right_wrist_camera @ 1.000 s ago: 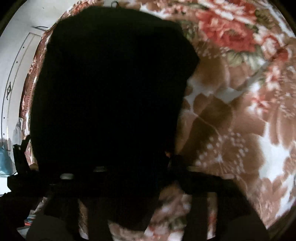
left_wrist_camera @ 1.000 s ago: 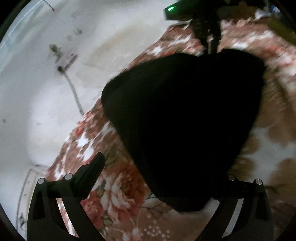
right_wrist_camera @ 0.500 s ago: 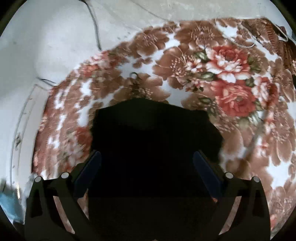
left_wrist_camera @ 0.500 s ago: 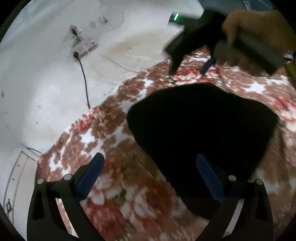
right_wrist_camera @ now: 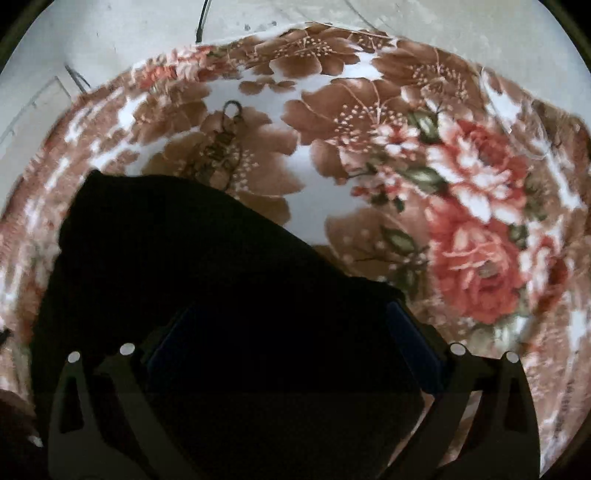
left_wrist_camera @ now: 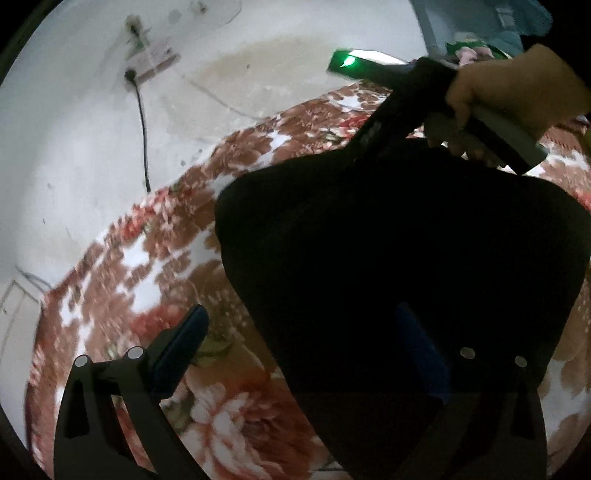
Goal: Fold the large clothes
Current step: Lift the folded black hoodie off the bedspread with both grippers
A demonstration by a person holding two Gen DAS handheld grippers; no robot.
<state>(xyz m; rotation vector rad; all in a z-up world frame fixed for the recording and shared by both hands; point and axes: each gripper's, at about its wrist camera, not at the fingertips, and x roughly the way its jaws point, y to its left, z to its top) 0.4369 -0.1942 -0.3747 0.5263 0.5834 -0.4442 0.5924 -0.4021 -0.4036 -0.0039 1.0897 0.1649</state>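
Note:
A folded black garment (left_wrist_camera: pixel 388 266) lies on a floral blanket (left_wrist_camera: pixel 140 266). It also shows in the right wrist view (right_wrist_camera: pixel 192 266). My left gripper (left_wrist_camera: pixel 299 332) is open above the garment's near left edge, with its right finger over the cloth and its left finger over the blanket. My right gripper (right_wrist_camera: pixel 291 332) is open above the garment, holding nothing. In the left wrist view the right gripper's body with a green light (left_wrist_camera: pixel 369 62) is held by a hand (left_wrist_camera: pixel 513 85) beyond the garment's far edge.
The blanket (right_wrist_camera: pixel 461 206) lies on a pale floor (left_wrist_camera: pixel 92 129). A power strip with a black cable (left_wrist_camera: pixel 144 122) lies on the floor at the far left. A blue-green item (left_wrist_camera: pixel 491 18) sits at the far right.
Both grippers let go of the black garment, which now lies folded on the blanket. Both opened and pulled back above it.

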